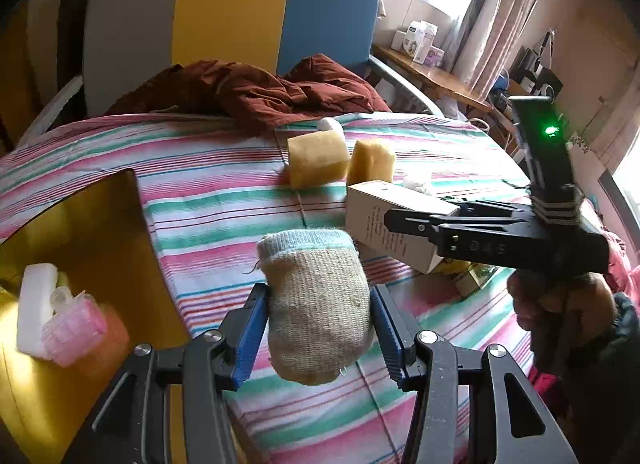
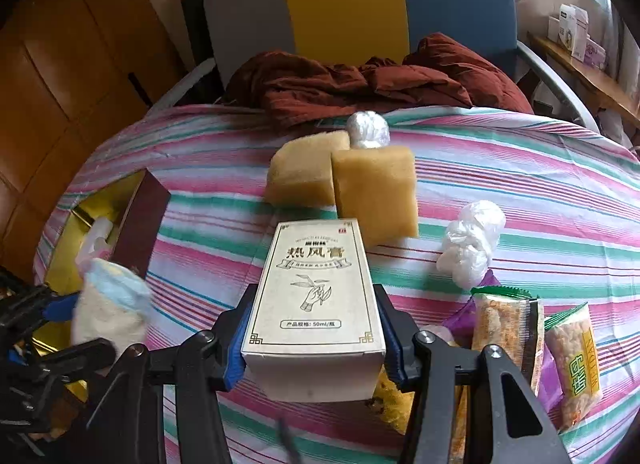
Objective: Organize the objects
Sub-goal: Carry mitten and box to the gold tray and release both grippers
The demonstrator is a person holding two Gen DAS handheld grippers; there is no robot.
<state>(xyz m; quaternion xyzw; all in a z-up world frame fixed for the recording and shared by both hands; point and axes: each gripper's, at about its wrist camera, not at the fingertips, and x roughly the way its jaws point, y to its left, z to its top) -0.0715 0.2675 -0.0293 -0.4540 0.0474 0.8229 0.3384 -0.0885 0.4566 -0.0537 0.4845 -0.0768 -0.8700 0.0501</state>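
Note:
My left gripper (image 1: 318,328) is shut on a beige knitted sock with a pale blue cuff (image 1: 318,304) and holds it above the striped bedsheet (image 1: 224,192), beside the gold-lined box (image 1: 92,232). The sock also shows at the left of the right wrist view (image 2: 110,304). My right gripper (image 2: 314,334) is shut on a cream carton with Chinese print (image 2: 316,292) and holds it above the sheet; the carton also shows in the left wrist view (image 1: 384,224). Two yellow sponges (image 2: 340,188) lie beyond it.
The gold-lined box holds a white case (image 1: 34,304) and a pink plastic item (image 1: 76,328). A foil-wrapped ball (image 2: 368,130), a crumpled white bag (image 2: 470,244) and snack packets (image 2: 508,328) lie on the sheet. A dark red garment (image 2: 360,84) lies before the headboard (image 2: 344,0).

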